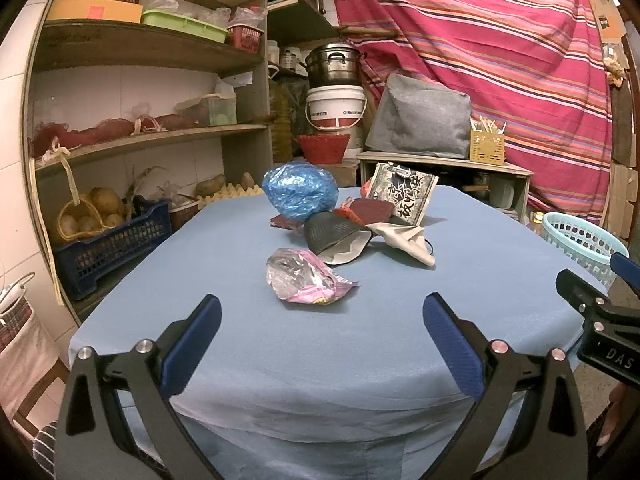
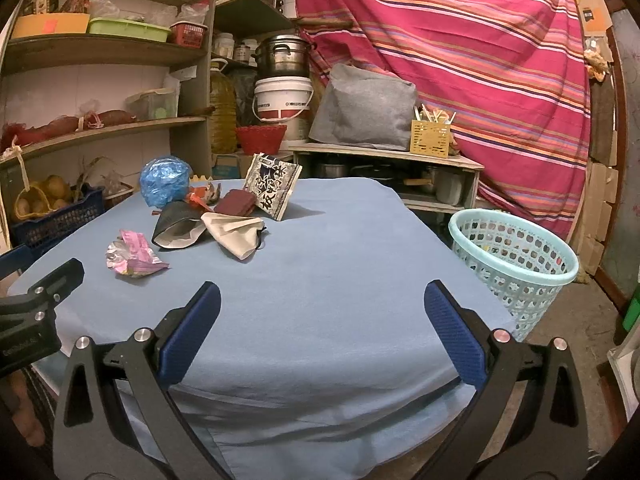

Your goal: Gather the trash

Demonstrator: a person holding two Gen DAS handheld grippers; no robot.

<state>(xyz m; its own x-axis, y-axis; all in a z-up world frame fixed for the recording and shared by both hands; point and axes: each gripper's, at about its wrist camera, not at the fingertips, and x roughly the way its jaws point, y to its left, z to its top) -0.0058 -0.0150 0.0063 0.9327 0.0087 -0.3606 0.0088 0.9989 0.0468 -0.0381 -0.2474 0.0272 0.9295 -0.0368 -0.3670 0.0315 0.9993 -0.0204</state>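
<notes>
Trash lies on a blue-clothed table: a crumpled pink and silver wrapper, a blue plastic bag ball, a black and white mask, a beige mask, a dark red pouch and a black printed packet. My left gripper is open just in front of the pink wrapper, holding nothing. My right gripper is open and empty over the table's near middle; the pink wrapper and the pile lie to its left. A light blue trash basket stands on the floor right of the table.
Wooden shelves with crates and potatoes stand at the left. A low shelf with a grey bag, a white bucket and a pot stand behind the table. A striped cloth hangs at the back.
</notes>
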